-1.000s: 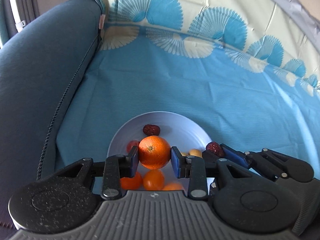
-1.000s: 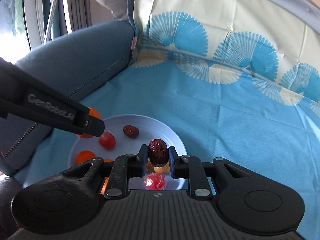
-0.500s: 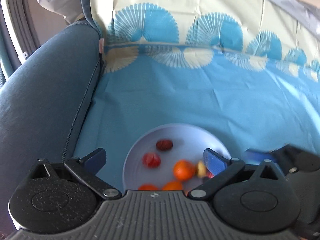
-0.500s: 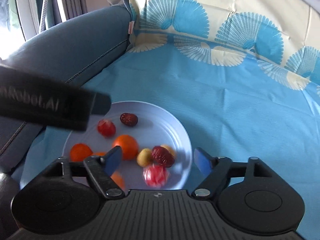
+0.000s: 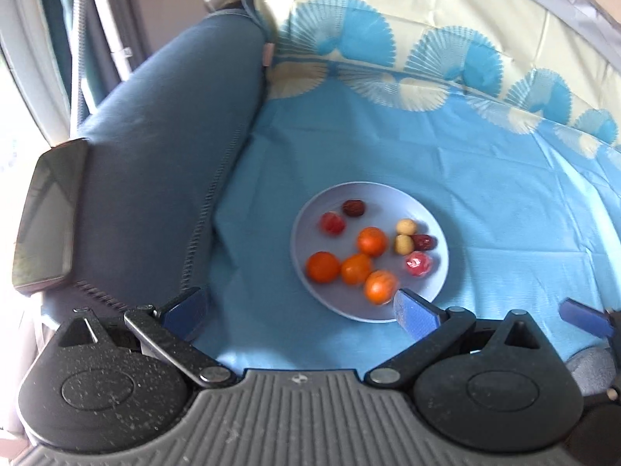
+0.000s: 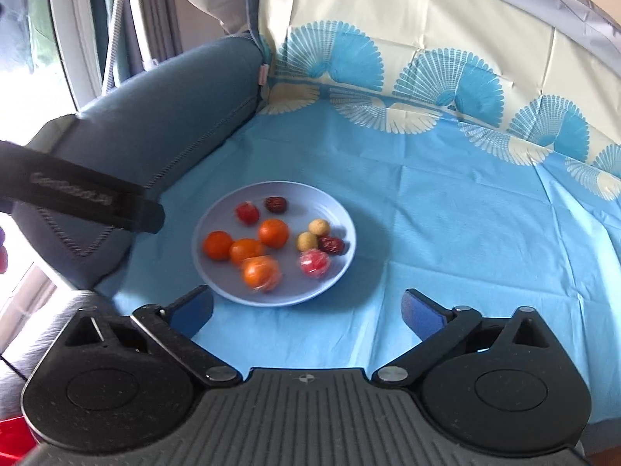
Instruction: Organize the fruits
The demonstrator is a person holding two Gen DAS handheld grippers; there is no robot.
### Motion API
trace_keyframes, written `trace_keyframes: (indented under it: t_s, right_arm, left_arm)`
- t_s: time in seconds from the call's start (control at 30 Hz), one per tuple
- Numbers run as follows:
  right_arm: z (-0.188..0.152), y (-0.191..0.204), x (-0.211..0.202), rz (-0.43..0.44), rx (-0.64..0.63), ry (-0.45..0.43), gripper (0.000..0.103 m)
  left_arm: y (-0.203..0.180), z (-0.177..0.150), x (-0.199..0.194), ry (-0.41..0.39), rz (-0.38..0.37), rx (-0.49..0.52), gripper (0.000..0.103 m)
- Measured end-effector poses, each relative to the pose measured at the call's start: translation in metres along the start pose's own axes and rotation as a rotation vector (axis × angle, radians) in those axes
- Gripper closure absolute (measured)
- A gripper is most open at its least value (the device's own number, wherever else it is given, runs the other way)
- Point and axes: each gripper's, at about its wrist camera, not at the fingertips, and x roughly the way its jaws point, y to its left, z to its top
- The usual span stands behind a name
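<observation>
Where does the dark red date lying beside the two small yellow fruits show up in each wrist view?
Left wrist view: date at the plate's right side, right of centre frame.
Right wrist view: same date right of the plate's middle, near centre frame.
Shared landmark: the pale blue plate, with the wrapped pink fruit just below the date.

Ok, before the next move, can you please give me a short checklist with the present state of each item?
1. Left gripper open, nothing between its fingers: ok.
2. Right gripper open, holding nothing: ok.
3. All fruit in view lies on the plate, none on the blue cloth: ok.
4. Four oranges grouped together, e.g. this orange: ok.
5. Two dates together: not ok; one date lies far from the other date.
6. More fruit outside the views: cannot tell.
</observation>
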Motion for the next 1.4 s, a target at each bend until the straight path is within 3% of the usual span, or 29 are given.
trace_keyframes:
  t_s: [0.13, 0.6, 1.4]
  right_arm:
    - [-0.003, 0.002, -0.019, -0.020, 0.017, 0.001, 0.001]
    - [-0.015, 0.001, -0.068, -0.099, 0.025, -0.086, 0.001]
    - [-0.017, 0.004, -0.057, -0.101, 0.033, -0.052, 0.001]
  left_arm:
    - [0.006, -0.009, -0.022, -0.009, -0.001, -0.026, 0.000]
    - [-0.016, -0.035, -0.061, -0.082, 0.010, 0.060, 0.000]
    - [-0.015, -0.038, -0.044, -0.035, 0.017, 0.073, 0.000]
